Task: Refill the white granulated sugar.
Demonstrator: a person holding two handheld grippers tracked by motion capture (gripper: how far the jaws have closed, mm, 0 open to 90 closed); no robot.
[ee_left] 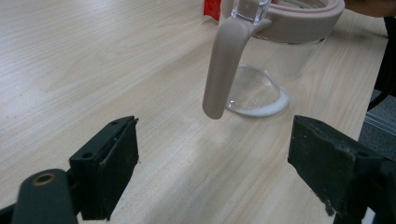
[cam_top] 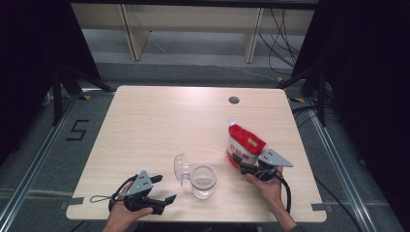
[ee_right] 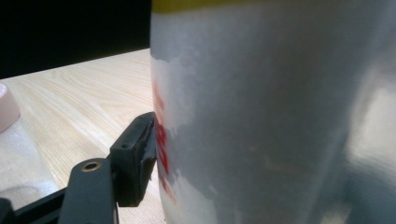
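Jaws spread wide, the left gripper [cam_top: 163, 193] rests low on the pale wooden surface [cam_top: 145, 125], pointing at a clear glass jar [cam_top: 203, 181] that stands just beyond its tips. In the left gripper view the jar's hinged lid [ee_left: 299, 18] hangs open, its beige clasp [ee_left: 224, 70] dangling down the near side, with a little white powder [ee_left: 261, 109] at the bottom of the jar. To the jar's right, the right gripper [cam_top: 244, 166] clamps the lower part of a red and white bag [cam_top: 244, 145], which stands tilted on the surface, well apart from the left gripper.
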